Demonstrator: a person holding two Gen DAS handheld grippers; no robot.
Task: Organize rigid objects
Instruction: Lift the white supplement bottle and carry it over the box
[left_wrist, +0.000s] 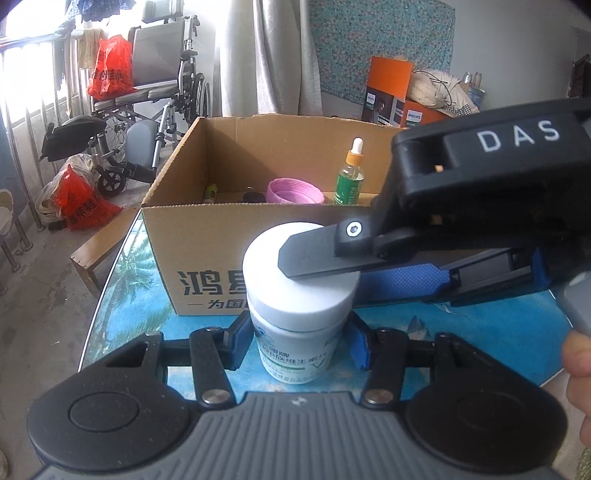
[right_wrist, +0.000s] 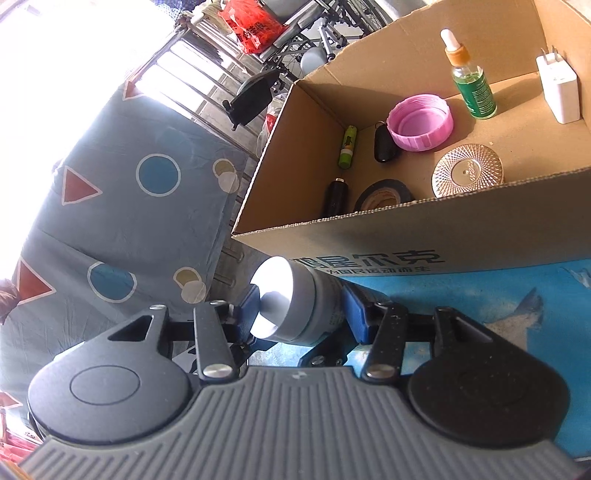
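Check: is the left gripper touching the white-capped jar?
Touching. The left wrist view shows the left gripper with both blue pads pressed against the white-capped jar, no gap.

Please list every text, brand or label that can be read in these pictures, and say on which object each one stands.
"DAS": on the right gripper body.
"PHILIPS": on the orange box behind the cardboard box.
"鸿星尔克": on the cardboard box front, with a smaller slogan below, only partly readable.
White bottle label: Chinese print, too blurred.
Red bags: print unreadable.
Dropper bottle label: too small.
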